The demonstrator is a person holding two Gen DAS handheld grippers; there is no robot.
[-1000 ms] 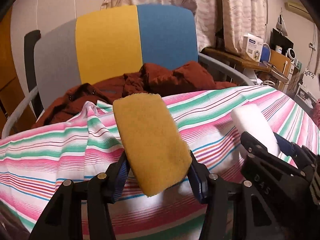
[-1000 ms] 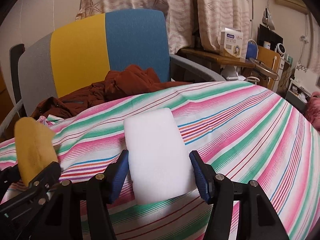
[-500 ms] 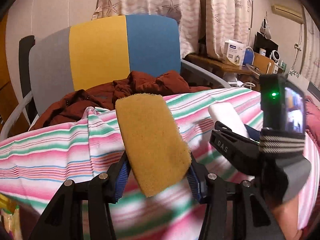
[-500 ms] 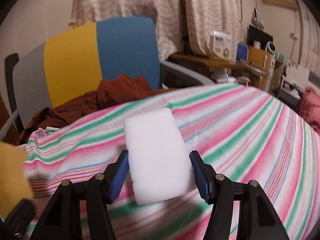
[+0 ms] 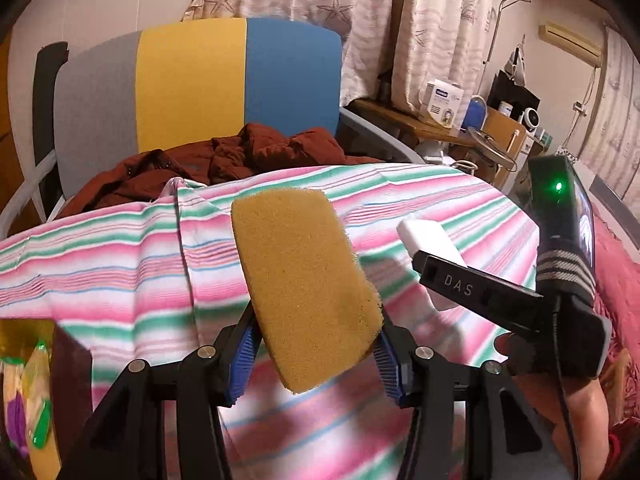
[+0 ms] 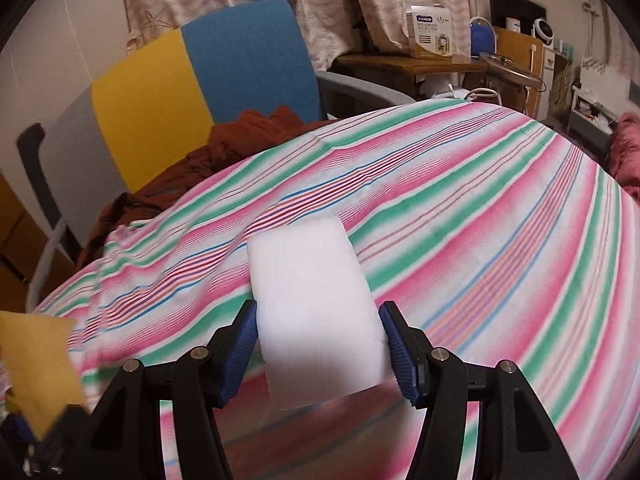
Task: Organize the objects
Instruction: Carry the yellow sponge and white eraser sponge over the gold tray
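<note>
"DAS" on right gripper (image 5: 460, 276), box (image 6: 431, 36) print too small to read

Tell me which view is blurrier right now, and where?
Right wrist view: striped cloth smeared, white sponge soft-edged. Left wrist view: yellow sponge crisp, cloth streaked only near the bottom. Both show dark fisheye corners and warm, dim light.
</note>
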